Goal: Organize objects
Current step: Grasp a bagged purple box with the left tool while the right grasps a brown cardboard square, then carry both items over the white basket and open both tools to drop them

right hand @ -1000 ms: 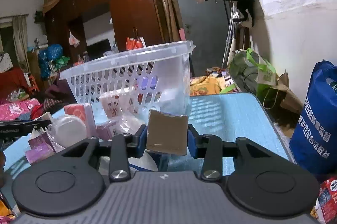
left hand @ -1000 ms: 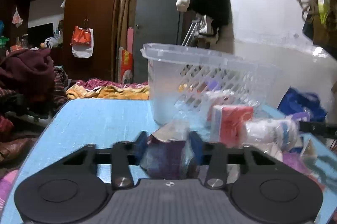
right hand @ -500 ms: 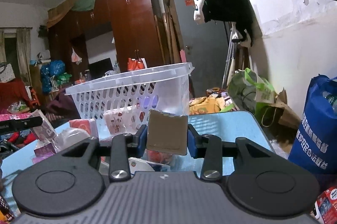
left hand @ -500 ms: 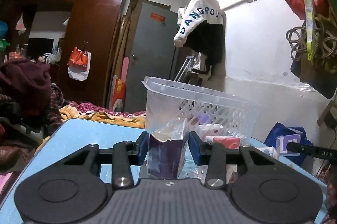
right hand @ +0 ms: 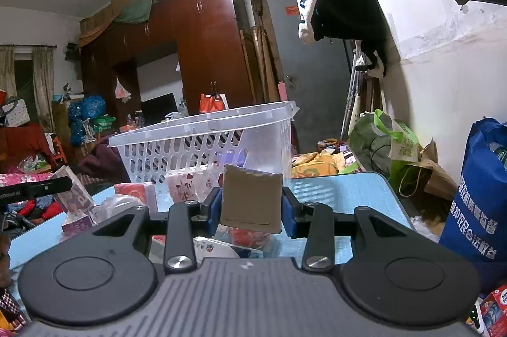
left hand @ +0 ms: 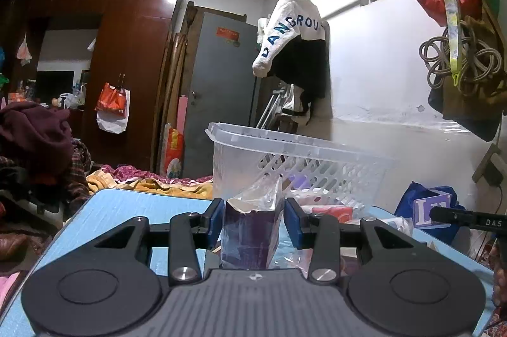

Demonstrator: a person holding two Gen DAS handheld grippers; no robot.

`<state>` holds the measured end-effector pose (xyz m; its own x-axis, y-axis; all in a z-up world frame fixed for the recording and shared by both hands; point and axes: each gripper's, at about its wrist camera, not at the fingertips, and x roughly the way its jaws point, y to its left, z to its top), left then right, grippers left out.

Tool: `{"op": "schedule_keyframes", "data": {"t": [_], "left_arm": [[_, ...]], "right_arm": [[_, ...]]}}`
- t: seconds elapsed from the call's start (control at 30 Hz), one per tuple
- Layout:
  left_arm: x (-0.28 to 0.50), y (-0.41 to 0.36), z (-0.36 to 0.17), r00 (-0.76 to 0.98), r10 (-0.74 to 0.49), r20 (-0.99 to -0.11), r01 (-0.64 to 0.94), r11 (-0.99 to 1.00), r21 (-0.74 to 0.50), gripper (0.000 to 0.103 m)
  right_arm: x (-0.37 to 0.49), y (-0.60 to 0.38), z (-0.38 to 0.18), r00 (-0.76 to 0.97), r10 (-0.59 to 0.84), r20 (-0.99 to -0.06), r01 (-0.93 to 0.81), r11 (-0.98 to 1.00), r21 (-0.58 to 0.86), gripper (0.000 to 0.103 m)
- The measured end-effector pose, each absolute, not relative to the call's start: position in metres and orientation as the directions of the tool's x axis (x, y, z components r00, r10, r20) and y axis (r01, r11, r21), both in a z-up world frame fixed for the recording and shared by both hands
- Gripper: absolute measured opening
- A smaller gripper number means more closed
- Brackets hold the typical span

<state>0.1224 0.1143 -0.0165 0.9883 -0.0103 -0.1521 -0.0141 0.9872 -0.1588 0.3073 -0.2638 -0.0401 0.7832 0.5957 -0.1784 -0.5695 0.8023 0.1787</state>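
Note:
My left gripper (left hand: 252, 223) is shut on a purple foil packet (left hand: 250, 235) with a torn clear top, held above the blue table (left hand: 133, 207). My right gripper (right hand: 251, 210) is shut on a brown cardboard piece (right hand: 252, 199), held above the table (right hand: 342, 188). A clear white plastic basket (left hand: 304, 159) stands on the table just beyond both grippers; it also shows in the right wrist view (right hand: 202, 143). Several packets lie inside it and beside it, among them a red pack (right hand: 136, 191). The purple packet also shows at the left of the right wrist view (right hand: 76, 194).
A white wall (left hand: 380, 83) runs along the right with hanging clothes (left hand: 294, 51) and bags. A blue bag (right hand: 478, 197) stands right of the table. A wardrobe (left hand: 126, 67) and a grey door (left hand: 221, 89) stand behind, with piles of cloth at left.
Both grippers have risen with their loads, so the basket and the table items sit lower in view. Both grips are unchanged.

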Motion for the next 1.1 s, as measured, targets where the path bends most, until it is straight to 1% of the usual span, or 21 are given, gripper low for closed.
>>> {"op": "schedule_keyframes", "data": {"t": [0.13,0.23,0.3,0.33,0.4,0.43,0.5,0.57,0.63,0.73,0.8,0.83,0.87,0.9,0.93,0.97,1.03,1.1], "left_arm": [[0.121,0.114,-0.017,0.990,-0.011,-0.144,-0.012,0.987,-0.158,0.045],[0.118,0.118,-0.016,0.992,-0.019,-0.123,-0.003,0.984,-0.180,0.045],[0.116,0.121,-0.010,0.994,-0.028,-0.110,0.005,0.978,-0.206,0.045],[0.116,0.120,-0.003,0.994,-0.029,-0.101,0.009,0.981,-0.196,0.045],[0.120,0.115,0.017,0.995,-0.057,-0.078,0.041,0.982,-0.187,0.045],[0.126,0.113,0.031,0.993,-0.088,-0.073,0.072,0.978,-0.194,0.045],[0.145,0.109,0.059,0.992,-0.107,-0.072,0.090,0.974,-0.210,0.045],[0.175,0.106,0.084,0.989,-0.108,-0.103,0.083,0.972,-0.218,0.045],[0.209,0.106,0.097,0.982,-0.095,-0.161,0.055,0.970,-0.237,0.045],[0.249,0.108,0.097,0.968,-0.069,-0.241,0.008,0.970,-0.244,0.045],[0.260,0.110,0.091,0.964,-0.056,-0.259,-0.011,0.968,-0.252,0.046],[0.263,0.111,0.089,0.965,-0.046,-0.260,-0.023,0.967,-0.255,0.049],[0.265,0.113,0.086,0.965,-0.041,-0.258,-0.028,0.965,-0.259,0.066],[0.268,0.115,0.083,0.965,-0.042,-0.259,-0.031,0.962,-0.272,0.086],[0.270,0.117,0.080,0.962,-0.051,-0.267,-0.029,0.958,-0.287,0.089],[0.267,0.118,0.079,0.961,-0.057,-0.271,-0.027,0.955,-0.296,0.088],[0.249,0.118,0.076,0.962,-0.075,-0.263,-0.008,0.954,-0.300,0.088],[0.218,0.113,0.071,0.969,-0.077,-0.235,0.010,0.961,-0.275,0.088]], "right_arm": [[0.306,-0.264,-0.041,0.787,0.593,-0.171,-0.568,0.804,0.178,0.042],[0.303,-0.264,-0.039,0.791,0.590,-0.159,-0.565,0.806,0.178,0.042],[0.301,-0.266,-0.031,0.764,0.627,-0.153,-0.589,0.774,0.231,0.042],[0.300,-0.266,-0.023,0.751,0.645,-0.140,-0.602,0.757,0.254,0.042],[0.294,-0.256,-0.001,0.769,0.631,-0.105,-0.605,0.771,0.201,0.042],[0.294,-0.247,0.011,0.774,0.625,-0.101,-0.607,0.778,0.163,0.042],[0.301,-0.226,0.040,0.758,0.646,-0.088,-0.637,0.762,0.117,0.042],[0.317,-0.200,0.063,0.759,0.645,-0.082,-0.645,0.763,0.035,0.042],[0.340,-0.176,0.076,0.782,0.609,-0.133,-0.616,0.787,-0.015,0.042],[0.381,-0.150,0.078,0.774,0.591,-0.229,-0.610,0.792,-0.017,0.042],[0.392,-0.143,0.072,0.788,0.564,-0.247,-0.590,0.807,-0.037,0.042],[0.395,-0.141,0.069,0.790,0.560,-0.249,-0.587,0.809,-0.044,0.046],[0.400,-0.140,0.067,0.784,0.563,-0.262,-0.591,0.806,-0.038,0.053],[0.401,-0.141,0.066,0.775,0.569,-0.275,-0.597,0.802,-0.024,0.062],[0.398,-0.144,0.066,0.780,0.564,-0.273,-0.588,0.809,-0.007,0.090],[0.394,-0.149,0.066,0.798,0.546,-0.254,-0.563,0.827,0.009,0.103],[0.378,-0.165,0.067,0.806,0.545,-0.230,-0.555,0.832,0.026,0.103],[0.355,-0.187,0.061,0.765,0.603,-0.227,-0.601,0.794,0.086,0.103]]}}
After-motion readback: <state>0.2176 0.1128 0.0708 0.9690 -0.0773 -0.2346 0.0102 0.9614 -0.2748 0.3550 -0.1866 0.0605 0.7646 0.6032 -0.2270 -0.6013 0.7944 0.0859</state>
